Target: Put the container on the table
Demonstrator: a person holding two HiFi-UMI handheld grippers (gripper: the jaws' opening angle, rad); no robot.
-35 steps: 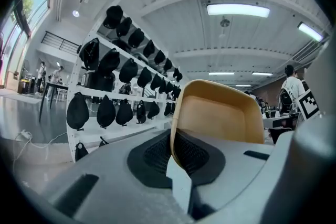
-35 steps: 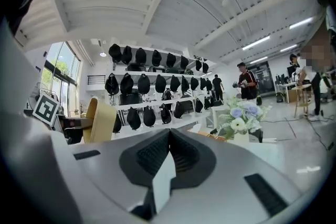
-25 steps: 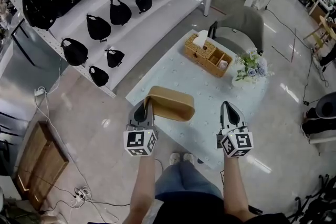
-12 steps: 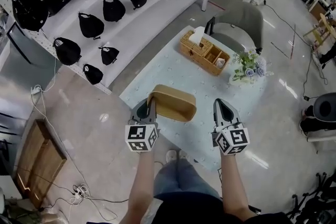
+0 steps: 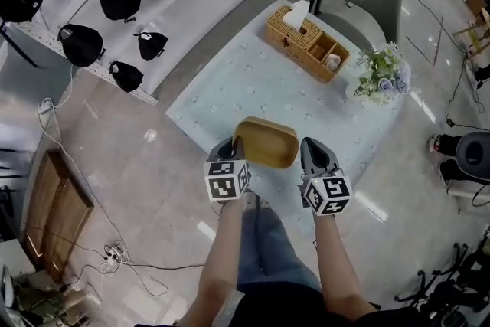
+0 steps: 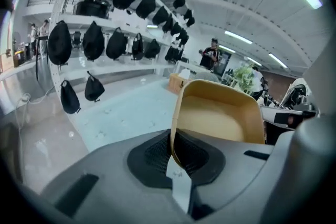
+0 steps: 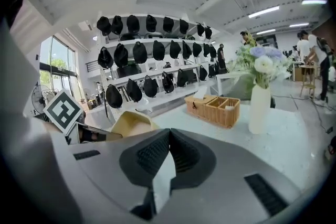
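Over the pale-blue desk (image 5: 253, 80), left claw (image 5: 232, 149) clamped the tan container (image 5: 266, 142) by its rim, presumably for lowering; right claw (image 5: 313, 152) closed, empty.

Wicker basket (image 5: 308, 34); flower vase (image 5: 381, 75); black bags (image 5: 80, 44)

A tan oval container (image 5: 266, 142) is held at its rim by the left gripper (image 5: 232, 152) over the pale blue surface (image 5: 253, 80), with the right gripper (image 5: 312, 152) just beside it.

Tan container (image 5: 266, 142), pale-blue speckled table (image 5: 253, 80), woven brown basket (image 5: 285, 30), black bags (image 5: 80, 44).
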